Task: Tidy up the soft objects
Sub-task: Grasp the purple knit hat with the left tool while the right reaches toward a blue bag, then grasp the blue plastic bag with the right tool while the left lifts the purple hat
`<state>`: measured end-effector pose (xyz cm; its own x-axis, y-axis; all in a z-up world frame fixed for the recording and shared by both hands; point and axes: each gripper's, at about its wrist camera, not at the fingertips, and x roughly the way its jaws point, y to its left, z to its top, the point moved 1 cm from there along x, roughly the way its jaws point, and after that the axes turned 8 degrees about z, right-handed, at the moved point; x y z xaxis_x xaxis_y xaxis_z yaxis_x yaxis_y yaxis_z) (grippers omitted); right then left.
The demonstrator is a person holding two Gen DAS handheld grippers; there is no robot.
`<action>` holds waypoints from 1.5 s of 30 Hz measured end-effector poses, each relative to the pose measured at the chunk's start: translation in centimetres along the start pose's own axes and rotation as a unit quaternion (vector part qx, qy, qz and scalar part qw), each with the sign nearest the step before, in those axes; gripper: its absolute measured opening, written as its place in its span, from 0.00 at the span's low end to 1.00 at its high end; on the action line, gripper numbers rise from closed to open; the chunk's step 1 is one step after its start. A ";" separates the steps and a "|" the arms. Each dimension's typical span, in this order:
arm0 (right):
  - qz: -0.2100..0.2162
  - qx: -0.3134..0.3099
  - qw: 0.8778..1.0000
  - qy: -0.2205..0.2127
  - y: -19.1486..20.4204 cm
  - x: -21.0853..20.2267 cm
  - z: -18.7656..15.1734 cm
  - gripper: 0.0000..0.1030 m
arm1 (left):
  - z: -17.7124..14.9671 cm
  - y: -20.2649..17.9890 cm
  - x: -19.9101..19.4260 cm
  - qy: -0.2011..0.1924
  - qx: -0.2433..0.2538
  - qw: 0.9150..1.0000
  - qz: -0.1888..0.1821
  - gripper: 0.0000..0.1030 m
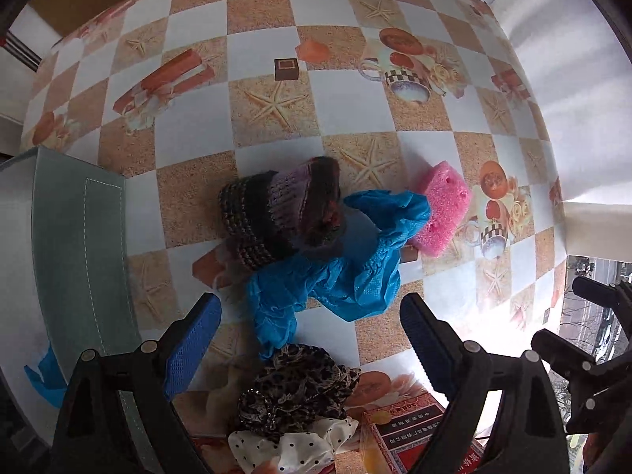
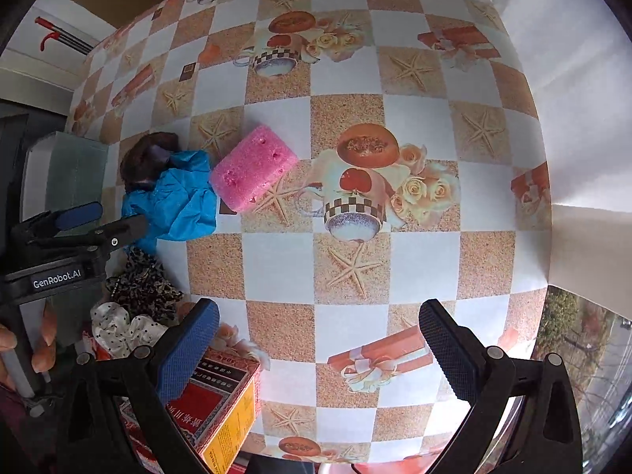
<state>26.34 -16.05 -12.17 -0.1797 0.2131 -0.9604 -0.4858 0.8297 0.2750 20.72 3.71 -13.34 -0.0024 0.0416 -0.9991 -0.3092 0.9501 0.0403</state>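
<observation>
Soft objects lie in a cluster on the checked tablecloth. A dark knitted hat [image 1: 276, 213] lies beside a crumpled blue cloth [image 1: 335, 272], with a pink sponge [image 1: 442, 209] to the right of the cloth. A leopard-print scrunchie [image 1: 296, 387] and a white polka-dot scrunchie [image 1: 288, 450] lie nearer. My left gripper [image 1: 312, 324] is open and empty, hovering just above the blue cloth. My right gripper [image 2: 320, 335] is open and empty over bare cloth, well right of the sponge [image 2: 252, 168]. The blue cloth [image 2: 173, 201] and leopard scrunchie [image 2: 142, 288] also show in the right wrist view.
A grey-green fabric box [image 1: 79, 260] stands at the left, with a blue scrap [image 1: 43, 375] at its edge. A red and yellow carton [image 2: 213, 407] lies at the front. The tablecloth [image 2: 355, 268] hangs off the right edge.
</observation>
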 end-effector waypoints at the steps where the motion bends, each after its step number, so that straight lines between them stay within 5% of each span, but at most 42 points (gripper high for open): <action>1: 0.009 -0.002 1.000 0.001 0.2 0.2 0.2 0.99 | 0.4 0.1 0.0 -0.006 -0.007 1.000 0.012 0.91; 13: 0.070 -0.050 0.996 0.005 3.9 2.4 1.1 0.99 | 5.5 1.4 4.7 0.072 -0.061 0.996 0.005 0.91; 15: 0.076 -0.059 0.995 0.003 4.6 2.6 1.3 0.99 | 5.7 1.3 5.5 0.081 -0.057 0.995 0.007 0.84; 17: 0.080 -0.067 0.995 0.004 5.4 2.8 1.5 0.99 | 5.7 1.3 6.3 0.095 -0.057 0.994 0.017 0.64; 18: 0.082 -0.071 0.994 0.004 5.8 3.0 1.6 0.99 | 5.8 1.4 6.4 0.095 -0.059 0.994 0.017 0.64; 20: 0.089 -0.078 0.993 0.004 6.7 3.4 1.9 0.99 | 6.0 1.6 5.8 0.079 -0.062 0.995 0.004 0.55; 29: 0.090 -0.159 0.983 0.000 12.6 6.6 5.2 0.99 | 4.0 6.1 -3.5 -0.072 -0.133 0.988 0.031 0.55; 36: 0.045 -0.188 0.980 0.044 15.2 11.6 6.3 0.98 | 1.6 8.4 -7.8 -0.122 -0.144 0.980 0.062 0.55; 40: 0.002 -0.211 0.977 0.042 16.6 12.6 5.8 0.60 | -0.2 8.5 -8.5 -0.123 -0.131 0.981 0.068 0.55; 41: 0.008 -0.208 0.977 0.044 16.8 12.6 5.8 0.32 | -0.5 8.4 -8.4 -0.121 -0.127 0.982 0.069 0.55; 42: 0.021 -0.197 0.979 0.052 16.7 12.7 5.7 0.16 | -0.9 8.2 -8.3 -0.119 -0.123 0.983 0.070 0.54; 45: 0.053 -0.162 0.985 0.030 15.7 11.1 5.9 0.11 | -2.0 7.3 -8.0 -0.115 -0.099 0.985 0.081 0.54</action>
<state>21.81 2.39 -18.77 -0.2901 0.2506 -0.9236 -0.7071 0.5942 0.3833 16.55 9.63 -5.04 0.1424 0.2778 -0.9500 -0.5019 0.8475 0.1726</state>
